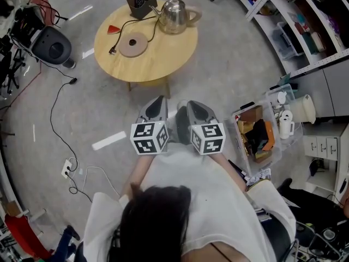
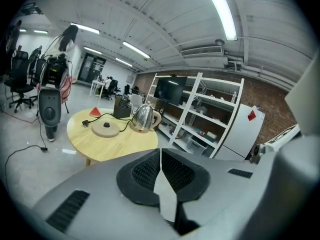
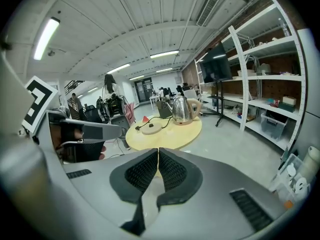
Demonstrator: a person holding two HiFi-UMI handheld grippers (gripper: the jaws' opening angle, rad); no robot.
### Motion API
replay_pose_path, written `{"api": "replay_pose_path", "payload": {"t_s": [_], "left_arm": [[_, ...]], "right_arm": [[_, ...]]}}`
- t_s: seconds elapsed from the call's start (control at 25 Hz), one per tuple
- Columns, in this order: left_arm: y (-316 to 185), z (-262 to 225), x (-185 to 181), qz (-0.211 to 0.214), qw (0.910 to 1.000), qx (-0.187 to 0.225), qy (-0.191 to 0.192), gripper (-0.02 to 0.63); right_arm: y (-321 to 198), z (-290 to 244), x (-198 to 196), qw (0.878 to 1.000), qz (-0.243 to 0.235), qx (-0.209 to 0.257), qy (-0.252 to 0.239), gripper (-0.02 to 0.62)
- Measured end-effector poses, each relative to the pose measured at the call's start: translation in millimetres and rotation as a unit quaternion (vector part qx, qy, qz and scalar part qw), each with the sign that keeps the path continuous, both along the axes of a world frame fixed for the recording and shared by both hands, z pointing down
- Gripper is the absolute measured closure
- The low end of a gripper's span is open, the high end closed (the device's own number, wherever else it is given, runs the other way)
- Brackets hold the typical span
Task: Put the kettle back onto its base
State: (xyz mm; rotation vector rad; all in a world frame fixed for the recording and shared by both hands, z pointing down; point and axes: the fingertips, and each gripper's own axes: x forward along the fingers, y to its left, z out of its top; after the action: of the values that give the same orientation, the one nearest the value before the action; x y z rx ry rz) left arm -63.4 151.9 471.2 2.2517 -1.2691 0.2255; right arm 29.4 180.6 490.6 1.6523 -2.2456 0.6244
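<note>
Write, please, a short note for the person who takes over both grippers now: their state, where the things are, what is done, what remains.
Left gripper: shut, empty, held well short of the table.
Right gripper: the same.
Kettle: upright on the table, beside its base, apart from it.
Base: bare, its plug lying on the table.
Done: nothing yet.
To do: reach the kettle, grip it, likely by the handle, set it on the base.

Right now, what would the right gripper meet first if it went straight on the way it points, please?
Probably the right gripper meets the near edge of the round wooden table; nothing stands between. Depth is unclear, so it could hit the floor first.
</note>
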Motion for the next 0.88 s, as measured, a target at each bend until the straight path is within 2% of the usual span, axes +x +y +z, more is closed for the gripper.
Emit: {"api": "replay_pose_path", "payload": {"t_s": [0.88], "left_arm": [[-41.9,2.0,9.7,-0.011,0.9998,0.007,-0.013,0.578]], "right_arm": [[-47.1,-0.5,12.2,1.0,-0.008,0.013,-0.003,0.566]]}}
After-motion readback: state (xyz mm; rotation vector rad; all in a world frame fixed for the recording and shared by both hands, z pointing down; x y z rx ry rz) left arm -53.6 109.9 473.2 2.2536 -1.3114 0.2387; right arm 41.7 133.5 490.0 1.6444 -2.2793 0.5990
